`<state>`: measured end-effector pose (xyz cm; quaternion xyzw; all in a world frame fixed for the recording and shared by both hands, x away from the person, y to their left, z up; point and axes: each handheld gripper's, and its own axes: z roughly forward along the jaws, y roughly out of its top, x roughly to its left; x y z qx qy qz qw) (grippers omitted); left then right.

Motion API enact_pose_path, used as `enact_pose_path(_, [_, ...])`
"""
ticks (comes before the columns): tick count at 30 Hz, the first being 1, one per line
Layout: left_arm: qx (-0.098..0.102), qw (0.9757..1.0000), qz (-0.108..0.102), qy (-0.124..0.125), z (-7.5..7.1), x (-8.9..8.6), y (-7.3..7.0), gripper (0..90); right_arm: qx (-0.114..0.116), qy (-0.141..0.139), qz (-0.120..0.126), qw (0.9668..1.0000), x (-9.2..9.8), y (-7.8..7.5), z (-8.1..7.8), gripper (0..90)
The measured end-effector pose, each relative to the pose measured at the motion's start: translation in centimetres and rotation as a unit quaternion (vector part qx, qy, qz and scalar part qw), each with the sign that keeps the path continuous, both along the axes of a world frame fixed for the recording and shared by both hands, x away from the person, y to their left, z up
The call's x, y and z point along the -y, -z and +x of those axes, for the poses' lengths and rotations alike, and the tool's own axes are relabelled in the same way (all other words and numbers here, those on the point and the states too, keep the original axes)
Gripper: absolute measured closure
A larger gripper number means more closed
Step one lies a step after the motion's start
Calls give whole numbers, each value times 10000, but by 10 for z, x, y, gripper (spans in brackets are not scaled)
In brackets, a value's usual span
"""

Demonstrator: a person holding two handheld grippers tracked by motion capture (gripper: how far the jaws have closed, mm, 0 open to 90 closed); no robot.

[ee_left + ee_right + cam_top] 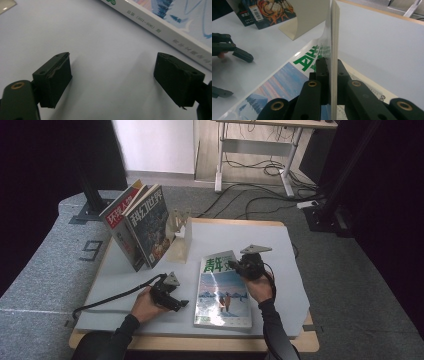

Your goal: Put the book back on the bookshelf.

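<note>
Left gripper rests low on the white table, held in the person's left hand, jaws pointing toward the magazine's near-left edge. Left gripper view: black jaws standing wide apart, nothing between the pads, bare table under them; the magazine's spine runs diagonally past the upper right, just beside the right-hand jaw, not touching as far as I can tell. No earlier picture to compare.

Far left of table: two magazines stand upright, tilted and leaning on a pale wooden stand. The stand serves as the holder; the two covers sit against its left side, spines toward the table, tops slanting up and left. Whether anything else sits in the stand, cannot tell.

Centre: flat magazine with green title characters and a blue snowy cover. Long axis runs from the near edge of the table toward the far side, title end farthest from the person. Body lies flat on the table; far right corner is raised.

Right gripper, held in the right hand, sits over that far corner. Right gripper view: jaws closed narrow, pinching the lifted cover and pages, which rise edge-on between the pads, bending up from the flat part
</note>
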<state>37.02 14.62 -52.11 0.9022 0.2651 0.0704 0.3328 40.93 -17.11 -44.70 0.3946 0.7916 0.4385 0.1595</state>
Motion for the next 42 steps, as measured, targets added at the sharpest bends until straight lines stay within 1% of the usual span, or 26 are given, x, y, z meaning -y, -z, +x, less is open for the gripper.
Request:
enact_pose_path(2, [-48,9998,-182,20,1,0,-3,163,31,-19,6,10000,-1,-3,-1,849])
enact_pose_path(4, [-80,9995,-307,22,2,-1,-6,170,51,-31,6,10000,-1,-6,-2,849])
enact_pose_path(5, [-79,9994,-335,31,4,0,-8,174,60,-37,10,10000,-1,-7,-2,849])
enact_pose_path(9, [-32,9994,-276,218,7,12,-19,195,81,-51,41,9999,-1,-11,-3,849])
enact_pose_path(11, [-76,9990,-332,292,11,18,-24,197,98,-51,64,9999,-1,-13,-4,849])
enact_pose_path(13, [-166,9984,-404,349,16,24,-27,198,129,-55,82,9999,0,-16,-6,850])
enact_pose_path(17, [-352,9973,-538,364,24,30,-26,198,189,-75,111,9997,2,-21,-9,849])
enact_pose_path(19, [-447,9963,-613,416,27,33,-25,198,248,-94,107,9996,2,-25,-12,849])
enact_pose_path(20, [-501,9956,-668,433,28,33,-24,198,260,-102,100,9996,2,-26,-12,849])
enact_pose_path(21, [-593,9942,-773,456,30,34,-23,198,275,-108,96,9995,2,-27,-13,849])
enact_pose_path(23, [-682,9929,-863,462,34,35,-21,200,299,-126,94,9994,1,-28,-14,849])
enact_pose_path(25, [-729,9927,-828,483,37,38,-18,202,318,-138,89,9994,1,-29,-15,850])
enact_pose_path(27, [-757,9930,-721,556,39,43,-15,203,338,-155,78,9993,0,-30,-15,849])
enact_pose_path(31, [-906,9906,-800,635,43,50,-12,202,355,-179,62,9992,-1,-32,-16,849])
enact_pose_path(34, [-1096,9878,-904,644,47,50,-10,213,359,-206,56,9991,-2,-32,-17,849])
enact_pose_path(35, [-1168,9863,-946,679,49,50,-9,220,360,-226,49,9991,-2,-32,-17,849])
enact_pose_path(36, [-1212,9854,-969,701,49,50,-9,241,363,-256,29,9990,-3,-32,-17,849])
enact_pose_path(42, [-1446,9815,-1013,747,53,49,-8,290,380,-312,35,9988,-5,-34,-18,848])
